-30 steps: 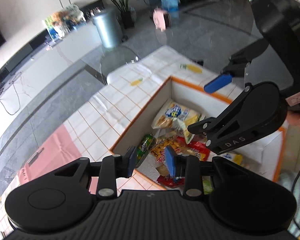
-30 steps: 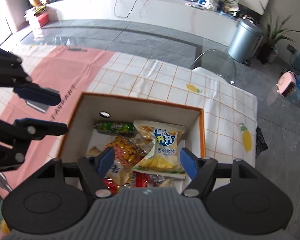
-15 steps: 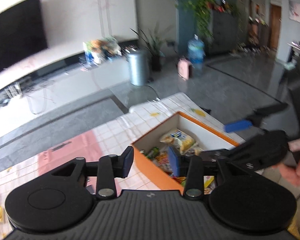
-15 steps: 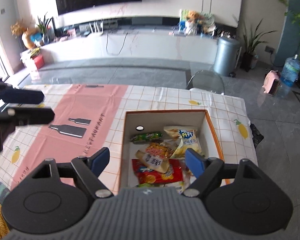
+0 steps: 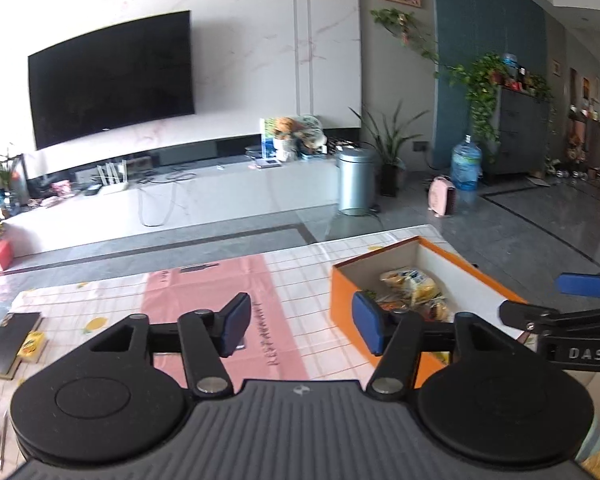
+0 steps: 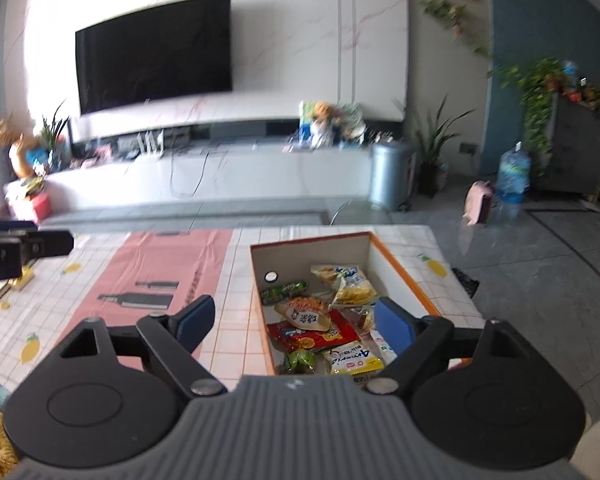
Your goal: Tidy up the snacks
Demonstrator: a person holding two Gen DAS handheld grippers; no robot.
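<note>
Snacks (image 6: 320, 320) all piled inside orange box (image 6: 404, 272), white inside, at right end of desk (image 6: 228, 332). Chip bag (image 6: 346, 282) near far end, green packet (image 6: 284, 292) beside it, red bag (image 6: 312, 332) in middle, white and yellow packet (image 6: 354, 360) at near end. None seen lying loose on desk. Box long way running straight away from right claw (image 6: 296, 326), near short end just under it. Right claw hanging above near end of box, jaws opening wide, nothing between them, no pad touching any snack. Left claw (image 5: 298, 328) over pink strip (image 5: 208, 300) of cloth, box off to its right side, jaws opening too, nothing held. Right claw nearer to snacks, so probably best one for reaching back in, straight ahead and down. Looks like job nearly done or done. Desk covered with white checked cloth with little lemons. Dark flat thing (image 5: 10, 338) and small yellow pack (image 5: 32, 345) far off at left edge, well apart from box. Beyond desk: grey floor, long white TV bench, big black TV (image 5: 112, 76) on wall, silver bin (image 5: 354, 180), green plants, blue water bottle (image 5: 466, 166).
</note>
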